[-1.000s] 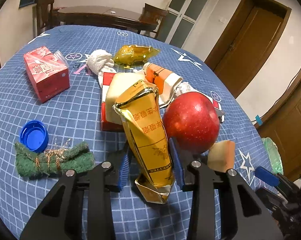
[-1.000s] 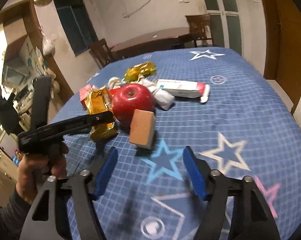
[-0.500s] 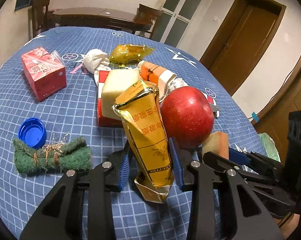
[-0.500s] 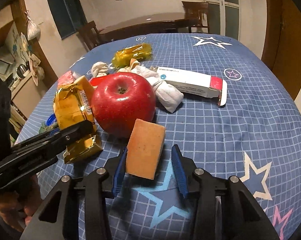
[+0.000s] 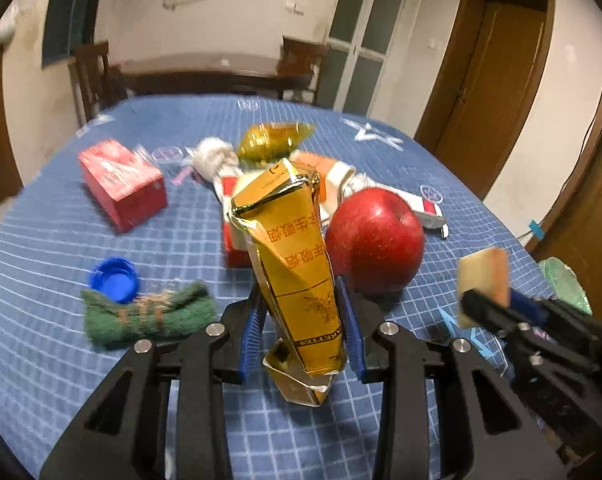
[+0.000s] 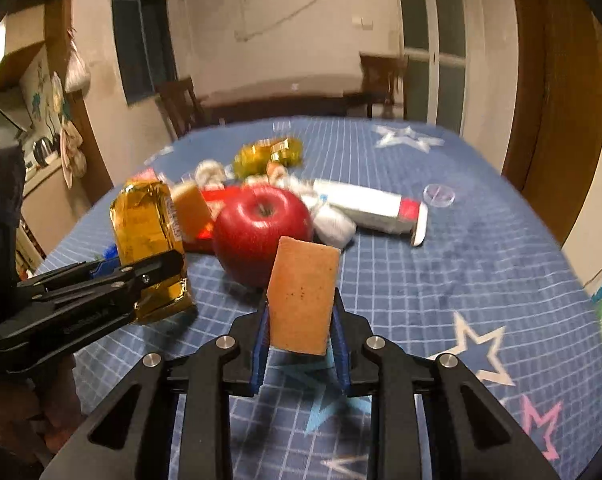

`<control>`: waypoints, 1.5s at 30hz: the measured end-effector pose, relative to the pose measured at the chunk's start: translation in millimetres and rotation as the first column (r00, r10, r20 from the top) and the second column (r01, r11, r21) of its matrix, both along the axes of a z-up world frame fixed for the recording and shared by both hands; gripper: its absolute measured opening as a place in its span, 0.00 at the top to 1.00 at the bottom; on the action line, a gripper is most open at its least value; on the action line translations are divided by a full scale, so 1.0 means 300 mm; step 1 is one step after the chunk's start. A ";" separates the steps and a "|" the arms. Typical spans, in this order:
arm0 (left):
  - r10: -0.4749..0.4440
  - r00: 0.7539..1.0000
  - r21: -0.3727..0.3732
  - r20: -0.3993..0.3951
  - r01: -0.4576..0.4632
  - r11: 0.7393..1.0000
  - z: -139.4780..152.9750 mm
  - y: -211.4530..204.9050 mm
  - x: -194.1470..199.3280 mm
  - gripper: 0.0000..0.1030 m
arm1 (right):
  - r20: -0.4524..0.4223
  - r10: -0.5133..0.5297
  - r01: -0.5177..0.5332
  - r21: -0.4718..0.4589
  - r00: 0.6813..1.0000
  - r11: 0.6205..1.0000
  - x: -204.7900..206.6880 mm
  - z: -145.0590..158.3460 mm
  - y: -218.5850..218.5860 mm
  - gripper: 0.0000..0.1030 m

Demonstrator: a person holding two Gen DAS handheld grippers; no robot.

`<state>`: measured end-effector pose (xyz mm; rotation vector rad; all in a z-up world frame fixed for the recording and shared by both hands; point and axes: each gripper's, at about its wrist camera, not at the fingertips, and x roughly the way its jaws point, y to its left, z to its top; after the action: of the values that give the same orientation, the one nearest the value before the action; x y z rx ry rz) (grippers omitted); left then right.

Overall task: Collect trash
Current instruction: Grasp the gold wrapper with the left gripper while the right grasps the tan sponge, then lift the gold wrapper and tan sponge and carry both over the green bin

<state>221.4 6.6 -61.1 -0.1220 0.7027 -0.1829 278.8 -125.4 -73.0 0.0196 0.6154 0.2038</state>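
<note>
Left wrist view: the left gripper (image 5: 301, 334) has its blue pads pressed against the flanks of a crumpled gold foil packet with red print (image 5: 295, 264), pinching it near its lower end; the packet stands up between the fingers, its folded bottom hanging clear of the cloth.
Right wrist view: the right gripper (image 6: 299, 330) has just been closing and now squeezes an orange-faced rectangular sponge block (image 6: 303, 294) by its two sides, upright and off the table.
Why held so: each piece is taken across its narrow width, which seems to suit a lift and carry to a bin.
Trash pile: a red apple (image 5: 375, 240) sits just beyond both grippers; behind it lie a white carton with a red end (image 6: 371, 208), a white cloth wad (image 6: 335, 226), a yellow cellophane wrapper (image 5: 273, 140) and a red box (image 5: 121, 182).
Left side: a green scouring pad (image 5: 149, 314) and a blue bottle cap (image 5: 115, 280) touch or nearly touch.
Surface: a round table under a blue checked cloth with stars (image 6: 481, 264).
Open room: the right half of the cloth is bare to its edge.
Edge hazard: the two grippers are close, so swinging inward risks a knock.
Bin: none identifiable.
</note>
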 end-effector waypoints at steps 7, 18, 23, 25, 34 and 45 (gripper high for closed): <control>0.043 0.988 0.066 0.148 -0.053 0.996 0.104 -0.005 -0.176 0.67 | 0.174 -0.018 0.020 -0.004 0.984 1.000 -0.205 0.112 -0.030 0.73; 0.009 0.955 0.118 0.295 -0.046 0.992 0.213 -0.124 -0.407 0.67 | 0.297 -0.036 0.044 -0.023 0.954 0.999 -0.438 0.189 -0.092 0.73; -0.004 0.952 0.123 0.305 -0.035 0.992 0.226 -0.174 -0.433 0.67 | 0.311 -0.048 0.058 -0.023 0.949 0.998 -0.495 0.217 -0.137 0.73; -0.006 0.951 0.123 0.310 -0.034 0.992 0.231 -0.189 -0.441 0.67 | 0.315 -0.050 0.061 -0.025 0.948 0.998 -0.516 0.228 -0.153 0.73; -0.005 0.938 0.124 0.347 -0.041 0.992 0.259 -0.210 -0.456 0.67 | 0.334 -0.055 0.067 -0.024 0.941 0.997 -0.565 0.255 -0.205 0.73; -0.004 0.927 0.123 0.375 -0.046 0.991 0.279 -0.217 -0.470 0.67 | 0.356 -0.054 0.061 -0.010 0.933 0.998 -0.600 0.278 -0.220 0.73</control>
<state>80.4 -58.6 22.7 0.0316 0.3289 -0.1337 98.7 -191.3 10.3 -0.0193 0.2545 0.1392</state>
